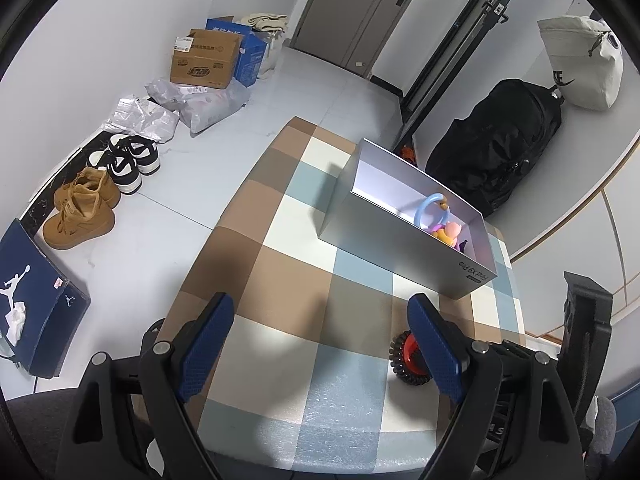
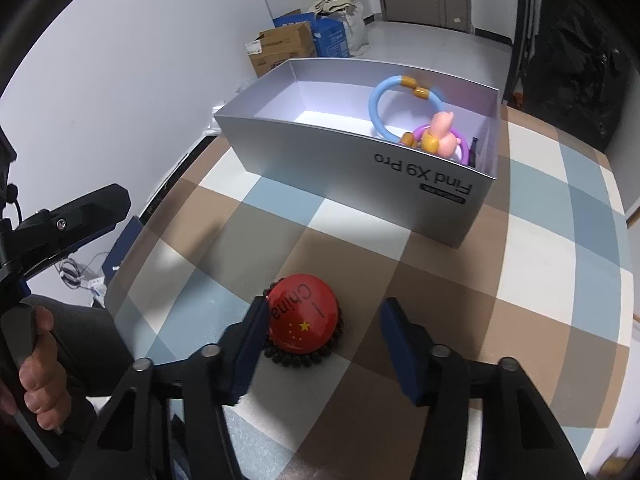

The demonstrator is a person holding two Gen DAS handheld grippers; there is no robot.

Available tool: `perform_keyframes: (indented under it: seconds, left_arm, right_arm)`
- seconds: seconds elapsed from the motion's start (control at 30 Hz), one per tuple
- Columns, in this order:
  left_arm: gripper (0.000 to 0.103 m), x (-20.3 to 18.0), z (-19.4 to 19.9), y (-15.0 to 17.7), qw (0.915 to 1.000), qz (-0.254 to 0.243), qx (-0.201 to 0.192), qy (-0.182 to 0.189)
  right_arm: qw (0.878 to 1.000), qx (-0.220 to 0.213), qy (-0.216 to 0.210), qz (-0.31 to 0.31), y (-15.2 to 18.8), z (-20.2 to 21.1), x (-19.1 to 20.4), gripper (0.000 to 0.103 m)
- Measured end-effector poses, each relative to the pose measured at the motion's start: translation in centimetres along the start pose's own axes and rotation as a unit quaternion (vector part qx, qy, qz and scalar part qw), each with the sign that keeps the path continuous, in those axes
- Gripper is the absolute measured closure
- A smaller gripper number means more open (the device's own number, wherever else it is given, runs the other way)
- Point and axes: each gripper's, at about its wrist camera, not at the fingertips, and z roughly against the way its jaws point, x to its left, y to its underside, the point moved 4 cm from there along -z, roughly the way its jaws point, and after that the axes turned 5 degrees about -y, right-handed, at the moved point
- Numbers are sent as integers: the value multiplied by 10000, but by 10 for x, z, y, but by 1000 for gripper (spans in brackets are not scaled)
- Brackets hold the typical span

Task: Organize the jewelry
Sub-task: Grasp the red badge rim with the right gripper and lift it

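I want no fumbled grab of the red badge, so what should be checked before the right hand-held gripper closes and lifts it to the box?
1. Badge between the right hand-held gripper fingers: ok, though off centre.
2. Both pads touching: not ok; the left finger is at the badge's edge, the other stands apart.
3. Dark bead ring under the badge will come along: cannot tell.
4. Free room in the box: ok, its left part is bare.
5. Left hand-held gripper out of the way: ok, open and holding nothing.
6. Cloth between badge and box free of things: ok.
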Motion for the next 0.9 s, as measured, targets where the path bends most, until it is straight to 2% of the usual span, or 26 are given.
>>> perform_keyframes:
  seconds: [0.07,0.27,0.5,0.63,0.9]
  left_arm:
    - [18,-1,1,0,10000,-23,-11,12]
    - [18,1,-1,1,10000,-28,19,-4]
    - [18,0,-4,3,9999,-69,90,-57]
    - [18,-2,-8,6,9997,-134,150,-108]
    - [18,-10,-14,12,9990,-338,232,-203]
  right_arm:
    - [10000,35,22,66,1,-1,2,67]
    - [9998,8,165,145,1,4,3,85]
    - [9998,-108,64,-174,-3,13,-10,88]
    - [9989,-134,-165,-429,-4,15,-15,88]
    - [9957,-87,-366,-842,1,20,-30,89]
